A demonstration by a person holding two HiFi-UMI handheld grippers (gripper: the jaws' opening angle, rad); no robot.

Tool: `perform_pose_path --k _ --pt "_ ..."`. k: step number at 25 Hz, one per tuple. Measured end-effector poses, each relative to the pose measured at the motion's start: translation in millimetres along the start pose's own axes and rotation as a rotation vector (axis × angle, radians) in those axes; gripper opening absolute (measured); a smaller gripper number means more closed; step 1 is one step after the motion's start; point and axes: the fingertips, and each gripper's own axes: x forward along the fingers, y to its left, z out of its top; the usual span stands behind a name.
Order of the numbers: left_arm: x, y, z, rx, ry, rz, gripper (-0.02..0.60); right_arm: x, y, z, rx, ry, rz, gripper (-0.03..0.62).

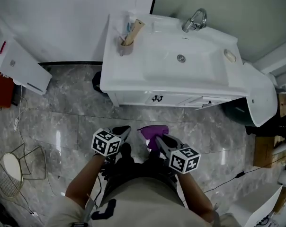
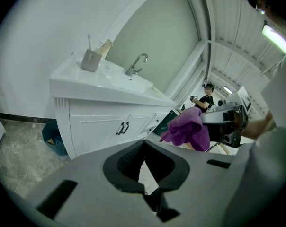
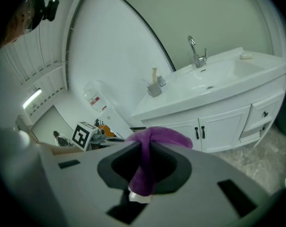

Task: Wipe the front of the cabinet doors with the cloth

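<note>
Head view looks down on your two grippers, held side by side in front of your waist above the grey marble floor (image 1: 62, 122). Your left gripper (image 1: 125, 129) has its jaws pressed together with nothing between them. Just beside it, your right gripper (image 1: 156, 137) has its jaws clamped on the purple cloth (image 1: 153, 130). In the right gripper view the cloth bunches over the tips and hangs down between them. A strip of floor lies between the cloth and the white cabinet doors (image 1: 133, 98), so the two are apart. The doors stand closed, with two dark handles (image 1: 156, 98) side by side where they meet. Above them sits the white sink basin (image 1: 190, 67). A grey cup (image 1: 126, 46) with a wooden piece standing in it sits on the left of the counter, and a chrome faucet (image 1: 195, 19) rises at the back edge.
</note>
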Motion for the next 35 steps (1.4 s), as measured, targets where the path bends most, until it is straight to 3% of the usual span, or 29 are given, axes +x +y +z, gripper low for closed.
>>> perform_pose_path --k 5,8,13,20,24,29,35 --pt "-8.2 -55.0 37.9 -0.019 -0.114 0.007 0.008 -33.4 -0.6 11.1 0.179 -0.063 0.14 0.061" --pt "-1.8 -95.7 49.9 -0.013 -0.16 0.011 0.008 -67.6 -12.2 26.9 0.221 -0.139 0.199 0.061" --pt "12.9 -143.2 64.2 0.135 -0.214 0.092 0.008 -120.5 -45.2 42.9 0.272 -0.231 0.267 0.063" --pt "9.0 -192.4 85.4 0.339 -0.297 0.171 0.008 -163.9 -62.3 34.8 0.255 -0.214 0.355 0.063" --pt "3.2 -215.0 89.1 0.411 -0.294 0.199 0.008 -182.5 -61.1 45.9 0.316 -0.238 0.454 0.063" --pt "-4.7 -206.2 74.1 0.475 -0.233 0.314 0.008 -195.2 -46.2 52.8 0.456 -0.255 0.636 0.063" --pt "-4.4 -176.1 48.8 0.508 -0.112 0.392 0.008 -189.9 -28.6 34.8 0.458 -0.147 0.685 0.063"
